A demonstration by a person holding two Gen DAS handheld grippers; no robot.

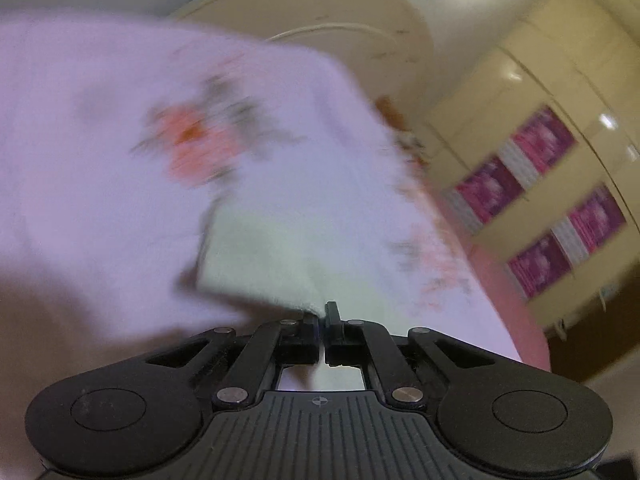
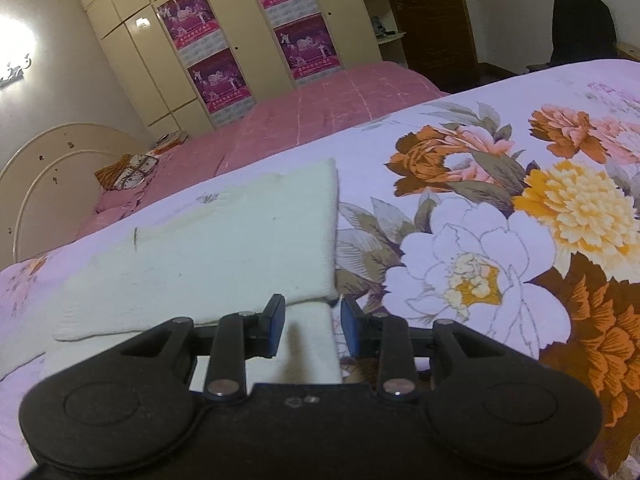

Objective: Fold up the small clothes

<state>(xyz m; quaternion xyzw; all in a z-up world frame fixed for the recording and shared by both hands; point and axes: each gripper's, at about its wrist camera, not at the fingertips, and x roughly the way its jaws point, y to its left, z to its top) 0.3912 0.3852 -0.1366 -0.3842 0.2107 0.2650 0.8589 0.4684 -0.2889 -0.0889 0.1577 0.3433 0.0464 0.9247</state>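
A small pale cream cloth point(image 2: 224, 236) lies folded on the lilac floral bedspread point(image 2: 500, 208). My right gripper point(image 2: 310, 320) is open, its blue-padded fingers astride the cloth's near right corner, low over it. In the blurred left wrist view, my left gripper point(image 1: 322, 314) is shut on a corner of the same pale cloth point(image 1: 260, 256), which spreads away from the fingertips over the bedspread point(image 1: 100, 140).
A pink quilt point(image 2: 320, 108) covers the far part of the bed. A patterned bundle point(image 2: 128, 170) lies near the cream headboard point(image 2: 52, 152). A wardrobe with magenta posters point(image 2: 216, 40) stands behind. A dark chair point(image 2: 580, 28) is at far right.
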